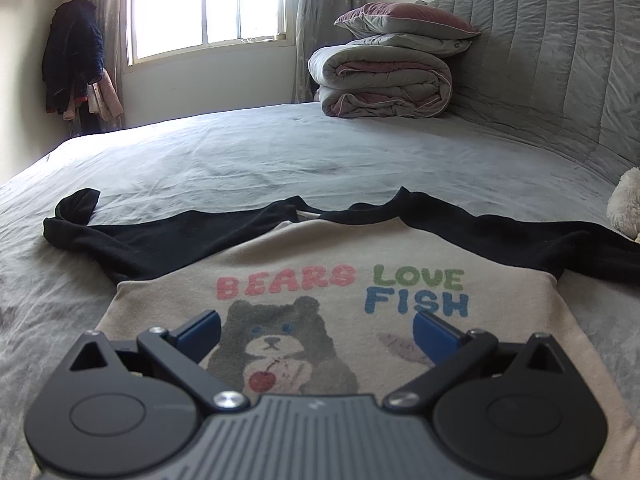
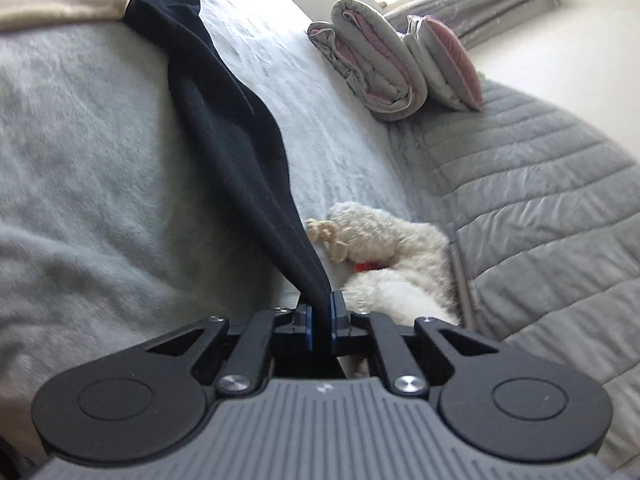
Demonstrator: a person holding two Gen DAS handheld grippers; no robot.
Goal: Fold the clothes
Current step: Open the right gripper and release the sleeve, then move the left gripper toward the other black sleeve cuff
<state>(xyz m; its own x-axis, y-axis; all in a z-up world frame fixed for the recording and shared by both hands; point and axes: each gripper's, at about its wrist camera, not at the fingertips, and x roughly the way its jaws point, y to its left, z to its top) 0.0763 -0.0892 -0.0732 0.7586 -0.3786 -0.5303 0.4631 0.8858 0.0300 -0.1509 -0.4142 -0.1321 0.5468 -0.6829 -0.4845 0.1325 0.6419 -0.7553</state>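
A beige sweatshirt (image 1: 340, 252) with black sleeves and a bear print reading "BEARS LOVE FISH" lies flat, front up, on the grey bed. My left gripper (image 1: 316, 330) is open and empty, hovering low over the shirt's lower front. The left black sleeve (image 1: 100, 236) lies spread out to the left. My right gripper (image 2: 321, 316) is shut on the end of the right black sleeve (image 2: 236, 152), which stretches taut from the shirt body (image 2: 60, 4) down to its blue pads (image 2: 335, 312).
A white plush toy (image 2: 396, 256) lies next to my right gripper, beside the quilted grey headboard (image 2: 540, 208); it also shows in the left wrist view (image 1: 626, 204). A folded duvet and pillow (image 1: 384, 76) are stacked at the far side. Clothes (image 1: 76, 60) hang by the window.
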